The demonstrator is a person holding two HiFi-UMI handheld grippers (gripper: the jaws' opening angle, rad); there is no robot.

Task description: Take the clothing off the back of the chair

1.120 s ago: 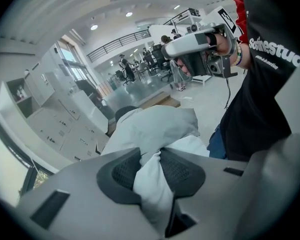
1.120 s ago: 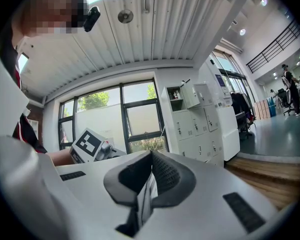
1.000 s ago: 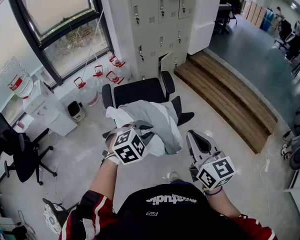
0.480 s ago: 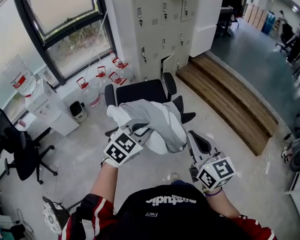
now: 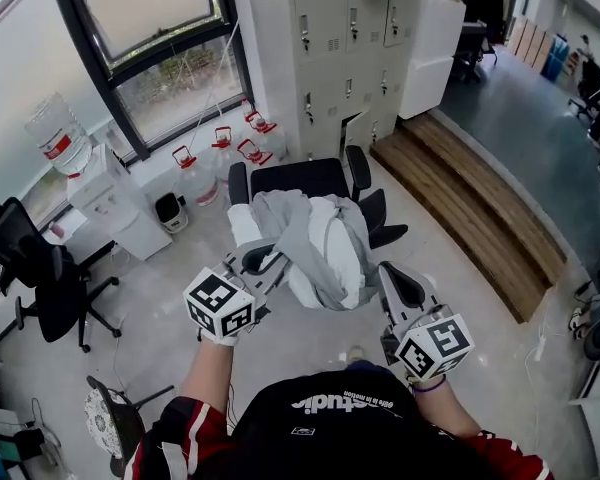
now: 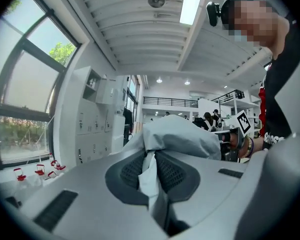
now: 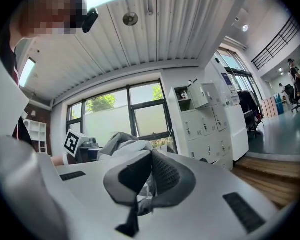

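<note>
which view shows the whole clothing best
The head view: the clothing hangs whole between the left gripper and right gripper, chair behind. Each gripper view shows only a fold pinched in its jaws.

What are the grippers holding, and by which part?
Both hold the grey-white garment: the left gripper pinches a fabric fold at its left side, the right gripper a fold at its right edge.

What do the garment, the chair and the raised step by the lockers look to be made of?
The garment looks like thin matte cloth, grey and white: it folds and drapes softly. The chair has black matte upholstery, fabric or mesh, too small to tell which. The step seems to be brown wood planks, with visible board lines.
</note>
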